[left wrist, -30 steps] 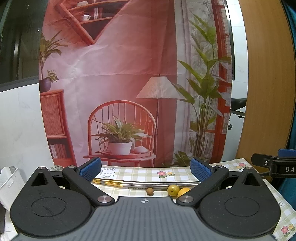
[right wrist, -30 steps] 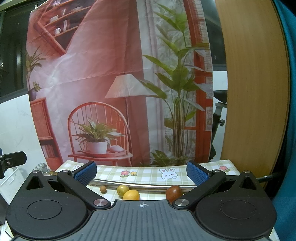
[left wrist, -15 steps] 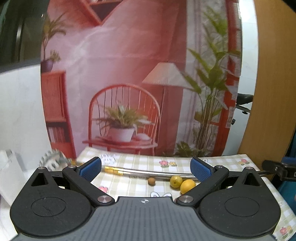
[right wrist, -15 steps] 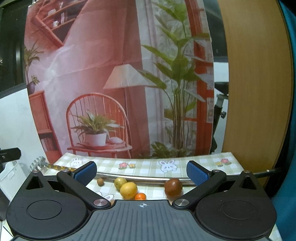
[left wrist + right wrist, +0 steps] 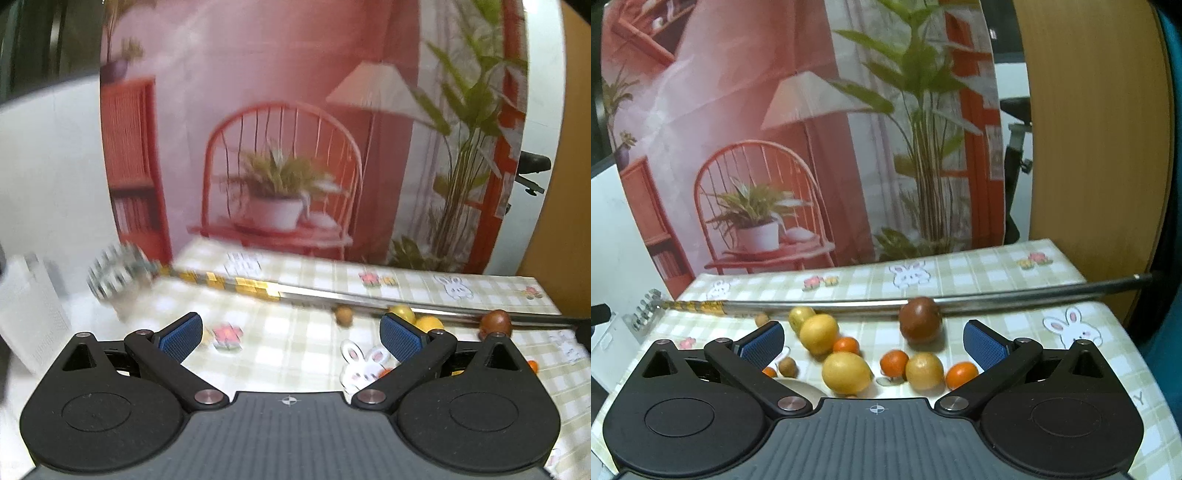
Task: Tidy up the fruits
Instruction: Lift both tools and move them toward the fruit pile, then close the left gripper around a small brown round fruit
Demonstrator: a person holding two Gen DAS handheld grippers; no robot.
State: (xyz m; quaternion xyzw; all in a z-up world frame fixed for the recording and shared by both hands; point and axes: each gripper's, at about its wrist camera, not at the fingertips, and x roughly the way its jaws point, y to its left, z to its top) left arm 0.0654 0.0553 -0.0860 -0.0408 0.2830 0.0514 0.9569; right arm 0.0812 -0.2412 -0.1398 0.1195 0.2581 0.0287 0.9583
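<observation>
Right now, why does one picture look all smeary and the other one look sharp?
In the left wrist view, the long metal rod with its toothed end and the checked tablecloth are smeared by motion blur; in the right wrist view, the round dark red fruit and the yellow lemon look crisp, though the fisheye lens bends the scene's edges.

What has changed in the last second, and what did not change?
Both views tipped downward toward the tablecloth, so more fruit came into sight, such as the lemon and brown fruit. Nothing was grasped or released. The left hand-held gripper and right hand-held gripper stayed open; the fruit did not move.
</observation>
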